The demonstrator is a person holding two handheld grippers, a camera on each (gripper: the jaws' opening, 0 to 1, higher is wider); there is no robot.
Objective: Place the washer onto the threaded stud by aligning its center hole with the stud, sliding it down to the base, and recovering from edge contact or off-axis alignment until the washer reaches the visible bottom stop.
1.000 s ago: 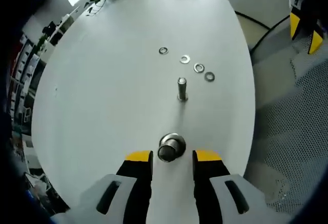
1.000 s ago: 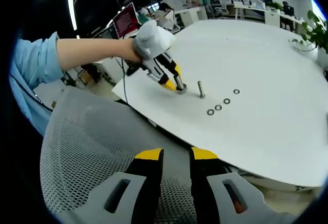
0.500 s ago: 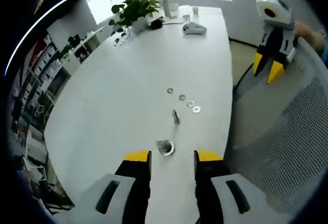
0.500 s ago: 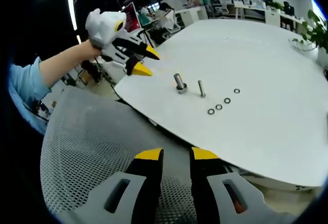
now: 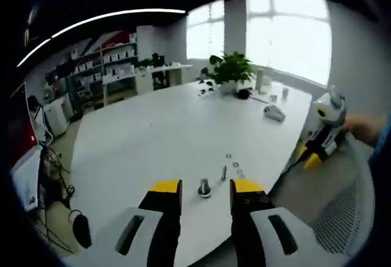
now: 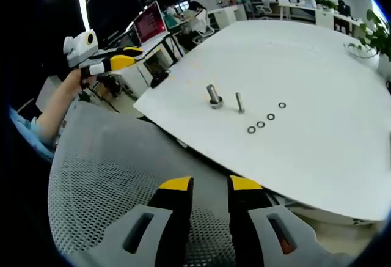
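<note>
Left gripper [image 5: 204,195], yellow-tipped jaws narrowly parted, empty; just ahead, upright steel threaded stud [image 5: 204,187] on white oval table [image 5: 153,138]; beyond it a slim bolt [image 5: 223,172], then small flat steel washers [image 5: 235,165]; right gripper [image 6: 205,193] empty, narrow gap, over grey mesh chair [image 6: 104,181]

A steel stud [image 6: 239,102] stands upright on the white table, bare. Four flat washers [image 6: 261,124] lie just beside it; a second stud [image 6: 213,95] has a washer at its base.
</note>
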